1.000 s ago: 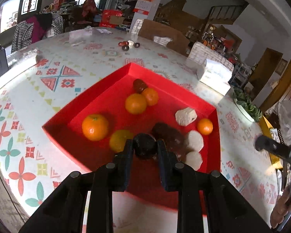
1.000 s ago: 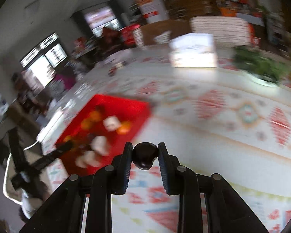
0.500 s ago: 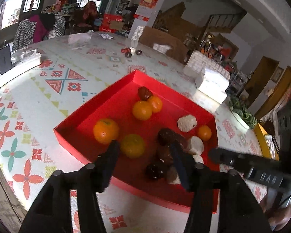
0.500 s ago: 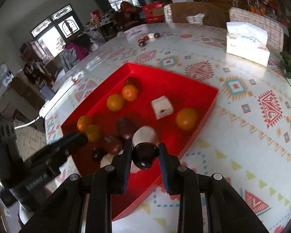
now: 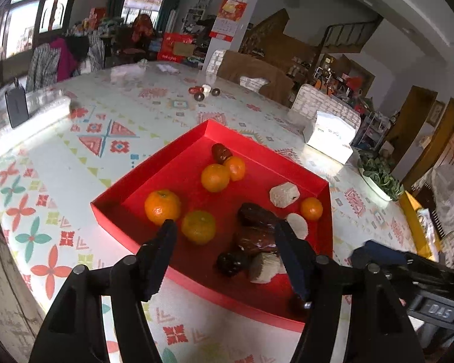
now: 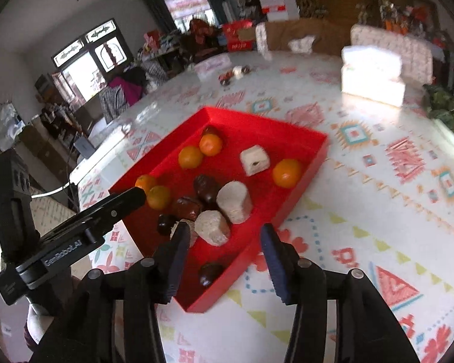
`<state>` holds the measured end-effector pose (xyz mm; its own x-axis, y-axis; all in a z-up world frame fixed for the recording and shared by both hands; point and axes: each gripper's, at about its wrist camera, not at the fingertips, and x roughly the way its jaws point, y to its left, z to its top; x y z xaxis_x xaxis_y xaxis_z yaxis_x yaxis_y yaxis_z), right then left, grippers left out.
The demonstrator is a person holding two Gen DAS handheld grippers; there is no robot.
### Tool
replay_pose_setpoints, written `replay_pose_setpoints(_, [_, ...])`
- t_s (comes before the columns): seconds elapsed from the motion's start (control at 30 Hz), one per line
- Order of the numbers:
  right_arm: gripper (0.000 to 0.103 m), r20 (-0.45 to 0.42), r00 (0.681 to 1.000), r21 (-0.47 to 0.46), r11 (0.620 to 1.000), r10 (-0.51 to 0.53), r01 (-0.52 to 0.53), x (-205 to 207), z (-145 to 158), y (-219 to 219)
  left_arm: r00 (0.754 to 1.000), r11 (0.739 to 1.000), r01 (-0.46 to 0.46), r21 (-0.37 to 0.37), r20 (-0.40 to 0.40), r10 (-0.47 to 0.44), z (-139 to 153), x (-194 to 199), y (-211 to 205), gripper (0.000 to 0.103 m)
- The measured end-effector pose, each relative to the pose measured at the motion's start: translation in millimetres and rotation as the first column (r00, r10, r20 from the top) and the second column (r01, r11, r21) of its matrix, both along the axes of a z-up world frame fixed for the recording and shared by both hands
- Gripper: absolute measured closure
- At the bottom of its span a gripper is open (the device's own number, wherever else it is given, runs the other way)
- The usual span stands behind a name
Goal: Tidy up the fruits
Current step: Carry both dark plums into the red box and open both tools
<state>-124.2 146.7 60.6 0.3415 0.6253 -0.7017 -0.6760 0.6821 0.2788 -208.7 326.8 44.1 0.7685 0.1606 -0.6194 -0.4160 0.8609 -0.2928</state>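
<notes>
A red tray point(image 5: 154, 163) point(image 6: 302, 187) on the patterned table holds several oranges point(image 5: 162, 206) point(image 6: 287, 173), dark brown fruits point(image 5: 254, 215) point(image 6: 206, 186) and white chunks point(image 5: 284, 194) point(image 6: 234, 201). My left gripper point(image 5: 226, 227) hovers over the tray's near edge, its jaws opening with nothing between them. A small dark fruit point(image 5: 230, 262) lies just beyond it. My right gripper point(image 6: 224, 230) hangs over the tray's near corner, its jaws also opening and empty. Another dark fruit point(image 6: 210, 272) rests loose on the tray floor below them. Each gripper shows in the other's view point(image 6: 127, 199) point(image 5: 378, 254).
A white tissue box point(image 5: 330, 136) point(image 6: 372, 78) stands beyond the tray, with a potted plant point(image 5: 378, 175) to its right. Small round items point(image 5: 202, 92) lie at the table's far side. A phone point(image 5: 16, 107) stands at the left edge. Chairs ring the table.
Both grippers were shut on a dark fruit and have opened. The left one drew back a little. The right one swung in over the tray, and its fruit now lies in the near corner.
</notes>
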Motion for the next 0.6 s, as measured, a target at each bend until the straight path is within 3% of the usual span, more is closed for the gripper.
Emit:
replay_pose_setpoints(0.07, [0.036,0.046,0.998,0.005,0.999,-0.038,0.038,-6,6,-10,0.999,0.995,-0.035,0.093,-0.001,0.035,8,-2,-15,0.036])
replay_pose_setpoints(0.13, [0.034,0.104,0.991,0.007,0.996,-0.089,0.089,-15,11,-24,0.995,0.971,-0.102,0.214,0.011,0.103,15,-5,-31,0.019])
replay_pose_setpoints(0.23, [0.032,0.160,0.975,0.003,0.988,-0.155,0.157,-25,11,-43,0.978,0.917,-0.207,0.341,0.073,0.194,26,-14,-50,0.003])
replay_pose_setpoints(0.3, [0.030,0.167,0.968,0.009,0.982,-0.189,0.190,-28,9,-54,0.972,0.897,-0.231,0.377,0.124,0.198,35,-21,-63,0.000])
replay_pose_setpoints(0.37, [0.030,0.163,0.962,0.012,0.976,-0.218,0.219,-30,6,-66,0.974,0.896,-0.220,0.386,0.132,0.183,40,-21,-70,0.000])
replay_pose_setpoints(0.6, [0.027,0.144,0.956,0.017,0.967,-0.255,0.256,-36,-7,-88,0.987,0.894,-0.162,0.417,0.063,0.149,42,-11,-97,0.000])
